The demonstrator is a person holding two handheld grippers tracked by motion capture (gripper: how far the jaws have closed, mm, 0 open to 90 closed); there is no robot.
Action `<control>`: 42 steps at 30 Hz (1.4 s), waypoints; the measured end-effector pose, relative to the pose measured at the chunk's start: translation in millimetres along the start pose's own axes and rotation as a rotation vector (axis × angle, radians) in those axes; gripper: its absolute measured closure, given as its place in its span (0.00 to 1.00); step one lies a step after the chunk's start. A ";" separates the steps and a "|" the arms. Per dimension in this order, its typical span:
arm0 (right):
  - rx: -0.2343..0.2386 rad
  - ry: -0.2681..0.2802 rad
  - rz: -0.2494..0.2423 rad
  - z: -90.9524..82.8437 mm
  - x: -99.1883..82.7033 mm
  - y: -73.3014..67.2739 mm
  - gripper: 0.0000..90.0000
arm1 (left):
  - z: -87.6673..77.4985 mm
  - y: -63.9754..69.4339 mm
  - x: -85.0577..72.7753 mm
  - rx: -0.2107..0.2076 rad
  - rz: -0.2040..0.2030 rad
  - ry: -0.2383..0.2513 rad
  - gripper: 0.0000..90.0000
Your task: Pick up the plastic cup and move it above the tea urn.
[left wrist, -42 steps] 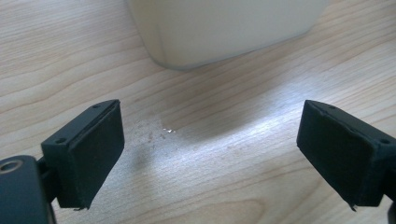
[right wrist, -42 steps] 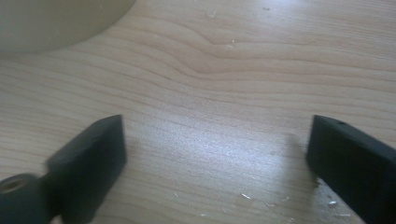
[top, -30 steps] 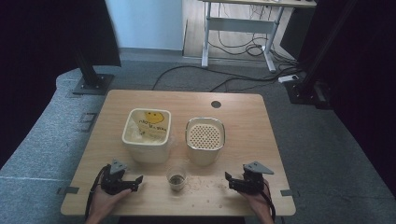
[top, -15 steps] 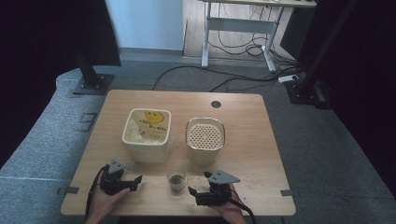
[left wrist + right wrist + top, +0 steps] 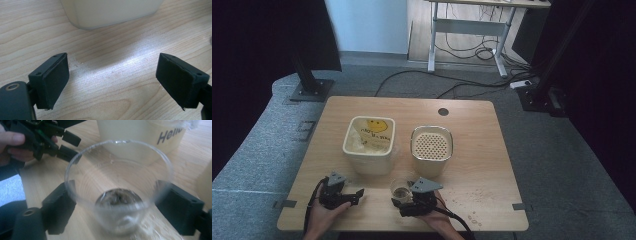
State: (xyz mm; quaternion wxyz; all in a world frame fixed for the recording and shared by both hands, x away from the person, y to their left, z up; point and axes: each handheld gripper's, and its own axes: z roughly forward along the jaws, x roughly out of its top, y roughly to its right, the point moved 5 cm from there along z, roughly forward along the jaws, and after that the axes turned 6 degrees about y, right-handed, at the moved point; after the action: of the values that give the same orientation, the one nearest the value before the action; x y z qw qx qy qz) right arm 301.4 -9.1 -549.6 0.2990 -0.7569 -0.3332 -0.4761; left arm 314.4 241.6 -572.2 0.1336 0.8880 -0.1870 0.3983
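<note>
A clear plastic cup (image 5: 400, 190) (image 5: 117, 190) with a little dark stuff at its bottom stands near the table's front edge. My right gripper (image 5: 404, 196) (image 5: 115, 207) has come up to it from the right, and its jaws have just been closing. Each black pad now sits against one side of the cup's wall. My left gripper (image 5: 357, 196) (image 5: 112, 77) rests on the wood to the left, open, with bare table between its pads. In the right gripper view the left gripper (image 5: 73, 146) lies beyond the cup, held by a hand.
A cream tub (image 5: 368, 145) (image 5: 110, 12) (image 5: 140, 135) with a smiley bag inside stands just behind the cup. A tub with a perforated lid (image 5: 432, 147) stands to its right. Crumbs (image 5: 462, 200) are scattered on the wooden table (image 5: 482, 130) at the front right.
My right gripper has slid left along the table's front from the right side to the cup, and now has the cup between its jaws. The left gripper has stayed put.
</note>
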 end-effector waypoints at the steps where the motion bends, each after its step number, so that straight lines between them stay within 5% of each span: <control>1: -0.006 0.000 -0.007 2.8 0.5 -0.6 0.24 | 0.0 -0.2 -0.3 0.000 0.000 0.000 0.13; 9: -0.048 0.032 -0.034 -0.3 2.8 1.4 0.36 | 0.0 -1.5 -1.5 0.000 0.003 -0.004 0.14; 15: -0.108 0.139 -0.015 -45.6 28.8 13.7 0.37 | -1.3 -0.7 -1.3 -0.003 0.007 -0.002 0.14; 26: -0.228 0.218 0.002 -108.9 56.2 52.2 0.39 | -0.3 -1.9 -1.1 -0.006 0.004 -0.006 0.15; 42: -0.333 0.258 0.015 -135.1 67.2 81.6 0.40 | 0.3 -2.2 -2.3 -0.011 0.004 -0.015 0.15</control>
State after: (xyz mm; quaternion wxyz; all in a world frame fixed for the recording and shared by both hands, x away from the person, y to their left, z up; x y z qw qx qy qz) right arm 317.1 -147.3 -449.1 0.2137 -0.7311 -0.2033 -0.6153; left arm 314.1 243.9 -574.4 0.1362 0.8899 -0.1919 0.3907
